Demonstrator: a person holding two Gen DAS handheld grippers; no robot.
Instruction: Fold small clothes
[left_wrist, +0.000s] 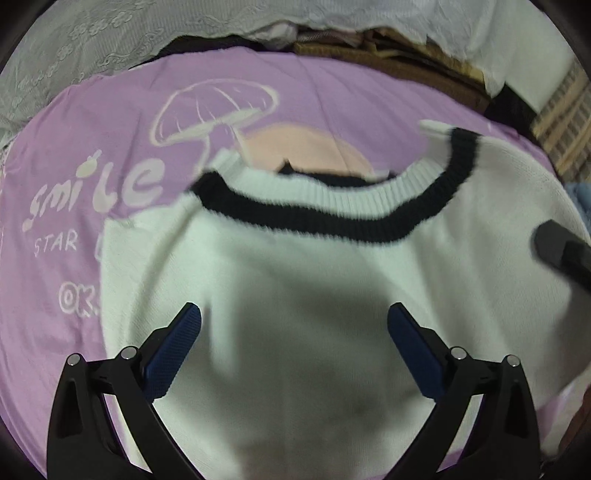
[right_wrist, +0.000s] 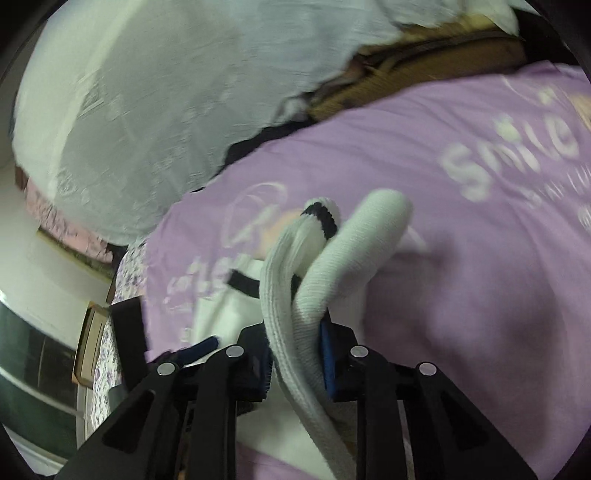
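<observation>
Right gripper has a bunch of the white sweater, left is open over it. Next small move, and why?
Probably carry the right gripper across to lay its pinched fold over the white sweater body. Its pads are shut on bunched knit lifted off the purple sheet, while the left gripper hangs open, gripping nothing.

- A lilac sheet (left_wrist: 110, 122) printed with a mushroom, "smile" and "STAR" is spread as the working surface below and ahead of the fingers.
- A pale lace-patterned cloth (left_wrist: 74, 44) is draped beyond the fingertips, along the sheet's far edge.
- Brown folded fabric (left_wrist: 417, 62) is seen past the fingertips, between cloth and sheet.
- A checked textile (left_wrist: 565, 122) is visible far right of the fingers.
- A white wall (right_wrist: 40, 280) and a floral-print fabric edge (right_wrist: 107, 354) are seen left of the fingers.
</observation>
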